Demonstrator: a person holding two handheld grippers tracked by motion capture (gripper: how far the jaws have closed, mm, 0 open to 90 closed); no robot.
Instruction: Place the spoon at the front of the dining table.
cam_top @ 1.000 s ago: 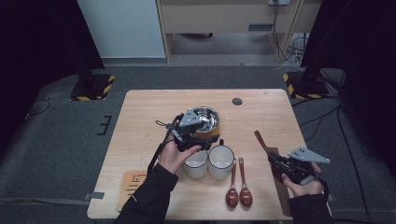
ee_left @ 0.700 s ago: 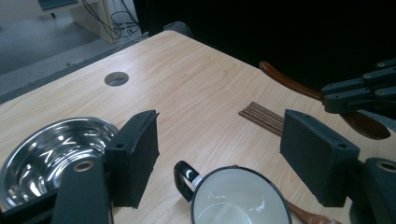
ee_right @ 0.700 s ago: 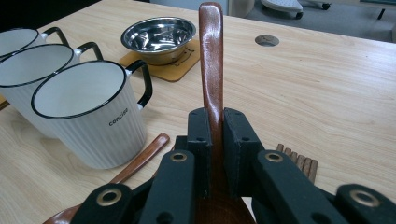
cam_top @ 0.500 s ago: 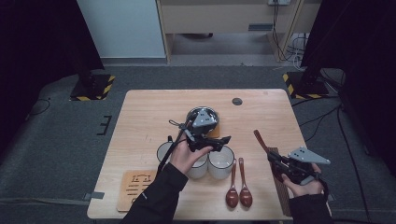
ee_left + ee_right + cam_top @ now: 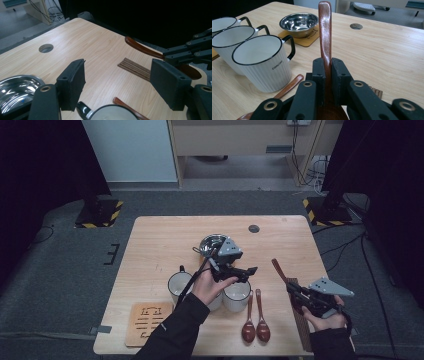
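My right gripper (image 5: 292, 289) hovers over the table's right front and is shut on the handle of a dark brown wooden spoon (image 5: 278, 268). In the right gripper view that spoon (image 5: 325, 30) rises straight up from between the shut jaws of the gripper (image 5: 326, 67). My left gripper (image 5: 245, 272) hangs above the white mugs (image 5: 236, 295), aimed to the right. In the left gripper view it (image 5: 117, 72) stands wide open with bare table between the jaws. The held spoon (image 5: 142, 48) lies beyond them.
A steel bowl (image 5: 212, 242) sits on a wooden coaster (image 5: 309, 40) mid-table. Three white mugs (image 5: 259, 62) stand in front of it. Two wooden spoons (image 5: 255, 327) lie by the mugs, chopsticks (image 5: 135, 67) under my right hand. A second coaster (image 5: 150, 322) lies front left.
My left gripper has swung right from over the steel bowl to above the mugs. The right gripper and its spoon have stayed put.
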